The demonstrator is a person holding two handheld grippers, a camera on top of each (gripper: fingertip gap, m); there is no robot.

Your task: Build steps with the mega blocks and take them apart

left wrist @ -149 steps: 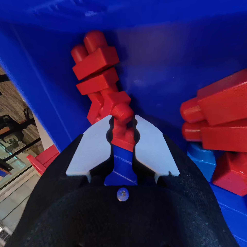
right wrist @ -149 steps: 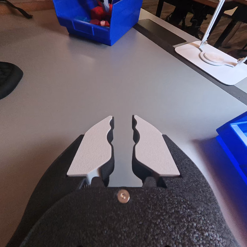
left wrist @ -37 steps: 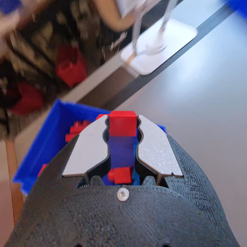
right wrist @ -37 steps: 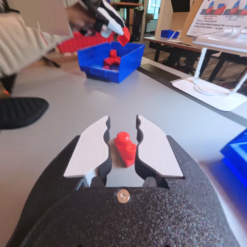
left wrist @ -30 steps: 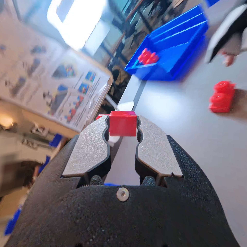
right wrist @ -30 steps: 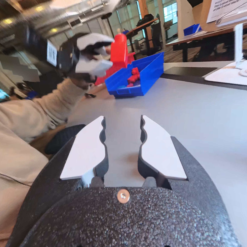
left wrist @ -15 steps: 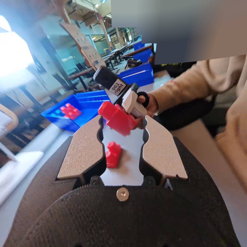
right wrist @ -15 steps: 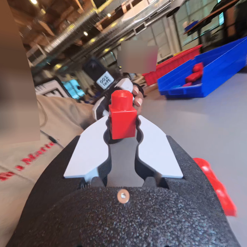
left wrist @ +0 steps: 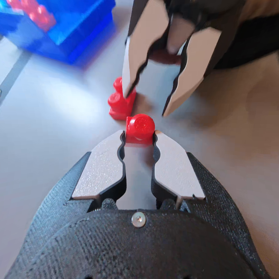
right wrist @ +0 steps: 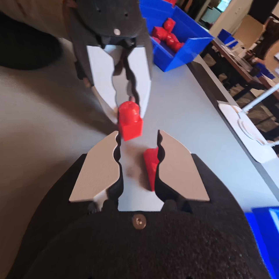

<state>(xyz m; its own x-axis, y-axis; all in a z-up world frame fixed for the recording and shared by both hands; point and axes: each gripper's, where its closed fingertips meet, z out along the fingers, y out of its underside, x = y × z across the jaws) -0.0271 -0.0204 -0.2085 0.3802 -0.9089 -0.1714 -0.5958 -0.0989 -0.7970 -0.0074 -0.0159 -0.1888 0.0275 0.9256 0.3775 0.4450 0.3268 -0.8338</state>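
Two grippers, mine, face each other over the grey table (left wrist: 45,135). Left gripper (left wrist: 139,132): fingers narrowed onto a red one-stud block (left wrist: 139,130), pinched by its sides at the very tips, stud pointing away from the camera toward the right gripper; held just above the table. Right gripper (right wrist: 137,132), own view: fingers parted, nothing between them; the held block (right wrist: 130,123) sits just past its tips, toward the left finger. Seen from the left view, the right gripper (left wrist: 145,105) points down at the table, one fingertip (left wrist: 126,90) at or over a red two-stud block (left wrist: 120,102); contact uncertain. Two-stud block: lying on the table just beyond the held block; in the right view only a red sliver (right wrist: 151,164) shows beside the right finger. Far item: blue bin (right wrist: 178,49) on the table, holding several red blocks (right wrist: 167,34). Far right: white stand base (right wrist: 249,135) at the table edge.
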